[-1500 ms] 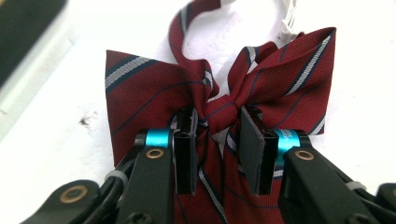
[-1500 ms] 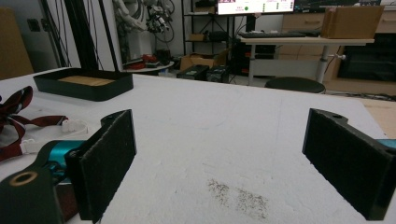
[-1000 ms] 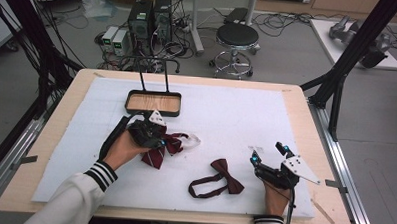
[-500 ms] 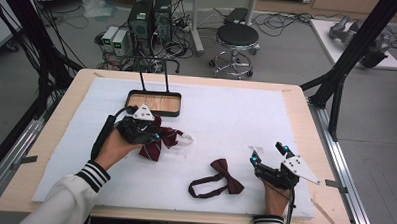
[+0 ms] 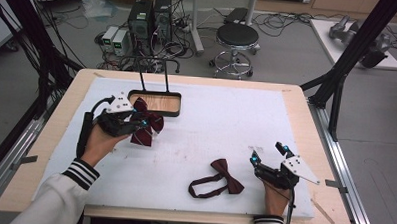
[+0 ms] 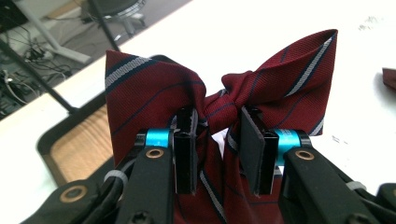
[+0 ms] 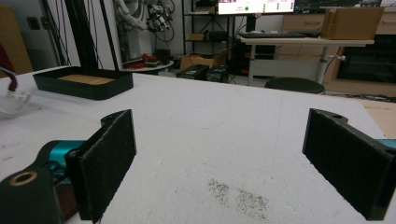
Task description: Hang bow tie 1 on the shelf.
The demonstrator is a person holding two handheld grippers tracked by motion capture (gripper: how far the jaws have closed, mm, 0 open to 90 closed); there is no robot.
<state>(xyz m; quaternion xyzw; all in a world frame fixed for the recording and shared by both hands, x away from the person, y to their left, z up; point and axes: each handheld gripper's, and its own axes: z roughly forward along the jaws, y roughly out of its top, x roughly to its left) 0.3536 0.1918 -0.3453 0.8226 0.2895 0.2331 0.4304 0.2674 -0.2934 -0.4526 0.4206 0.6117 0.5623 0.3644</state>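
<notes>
Left gripper view: the left gripper [image 6: 217, 151] is clamped on the knot of a striped maroon bow tie [image 6: 261, 88], so both wings fan out past the jaws and the cloth hangs free below.
Carry height: in the high view the left gripper [image 5: 136, 124] holds that tie [image 5: 148, 121] lifted off the white mat [image 5: 226, 123], probably so it will not drag.
Destination: the black tray [image 5: 174, 111] with the wooden floor sits at the mat's far edge, left of centre; the tie hangs just at its near left corner, which suggests a drop into it is the step in hand.
Second tie: a plain maroon bow tie [image 5: 227, 175] with its neck strap lies flat near the mat's near edge, right of centre.
Right gripper: the right gripper [image 5: 267, 162] rests just beside that tie, jaws spread wide and empty, seemingly waiting its turn.
</notes>
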